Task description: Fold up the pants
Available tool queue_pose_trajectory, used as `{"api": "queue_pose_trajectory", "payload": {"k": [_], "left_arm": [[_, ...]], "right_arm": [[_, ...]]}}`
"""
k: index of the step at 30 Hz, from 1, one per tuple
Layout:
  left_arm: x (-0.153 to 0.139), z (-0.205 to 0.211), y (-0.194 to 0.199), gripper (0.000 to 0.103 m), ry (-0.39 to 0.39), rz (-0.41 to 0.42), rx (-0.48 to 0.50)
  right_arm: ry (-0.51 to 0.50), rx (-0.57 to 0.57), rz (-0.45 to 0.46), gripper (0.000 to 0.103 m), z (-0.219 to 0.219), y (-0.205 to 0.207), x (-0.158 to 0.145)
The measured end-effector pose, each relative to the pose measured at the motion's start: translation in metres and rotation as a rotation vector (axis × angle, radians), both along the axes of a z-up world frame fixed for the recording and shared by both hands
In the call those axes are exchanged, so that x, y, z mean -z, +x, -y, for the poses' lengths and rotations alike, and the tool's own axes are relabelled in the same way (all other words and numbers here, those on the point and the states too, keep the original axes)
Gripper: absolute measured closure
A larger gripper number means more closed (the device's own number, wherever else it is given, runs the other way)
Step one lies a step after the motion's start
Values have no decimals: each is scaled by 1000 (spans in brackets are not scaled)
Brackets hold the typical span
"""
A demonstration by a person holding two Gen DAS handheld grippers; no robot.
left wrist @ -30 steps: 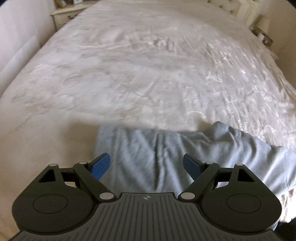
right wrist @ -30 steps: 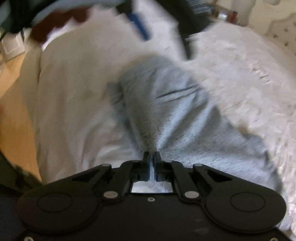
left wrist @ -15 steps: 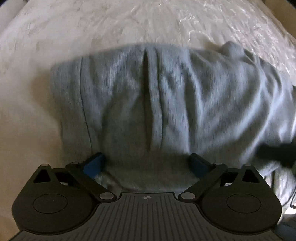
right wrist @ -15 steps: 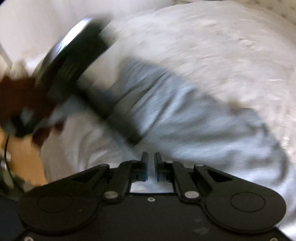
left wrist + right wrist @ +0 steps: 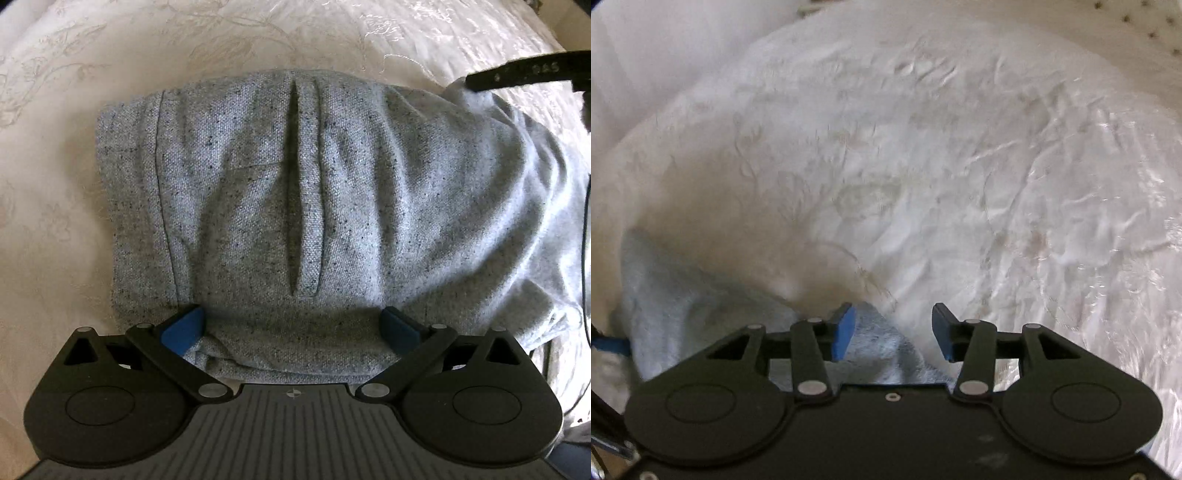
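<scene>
Right hand-held gripper (image 5: 892, 328) just let go, jaws apart; left hand-held gripper (image 5: 293, 328) wide open over pants (image 5: 314, 206), seemingly folded, near bed (image 5: 55, 184) edge

We look down close on the pants (image 5: 314, 206) from the left wrist; our right-wrist view skims their edge (image 5: 683, 295) across the bed (image 5: 923, 166).

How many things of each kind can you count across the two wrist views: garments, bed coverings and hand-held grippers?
Grey pants: 1
White bedspread: 1
Hand-held grippers: 2, the left hand-held gripper and the right hand-held gripper, both open
Total: 4
</scene>
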State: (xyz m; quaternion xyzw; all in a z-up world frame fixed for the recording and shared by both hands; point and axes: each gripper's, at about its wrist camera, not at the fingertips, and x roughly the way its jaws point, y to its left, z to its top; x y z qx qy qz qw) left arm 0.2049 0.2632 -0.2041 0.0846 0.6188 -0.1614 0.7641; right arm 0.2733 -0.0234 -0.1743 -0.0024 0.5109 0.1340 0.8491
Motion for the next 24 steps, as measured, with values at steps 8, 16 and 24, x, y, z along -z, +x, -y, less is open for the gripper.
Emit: {"api": "queue_pose_trajectory", "payload": {"k": [8, 16, 24], "left_arm": [[-25, 3, 6, 1, -34, -2, 7], [-83, 43, 62, 1, -194, 148, 44], [-26, 60, 85, 1, -91, 76, 3]], "right_arm": [[27, -133, -32, 100, -20, -49, -10], [14, -111, -23, 100, -41, -98, -4], [41, -70, -33, 97, -39, -92, -3]]}}
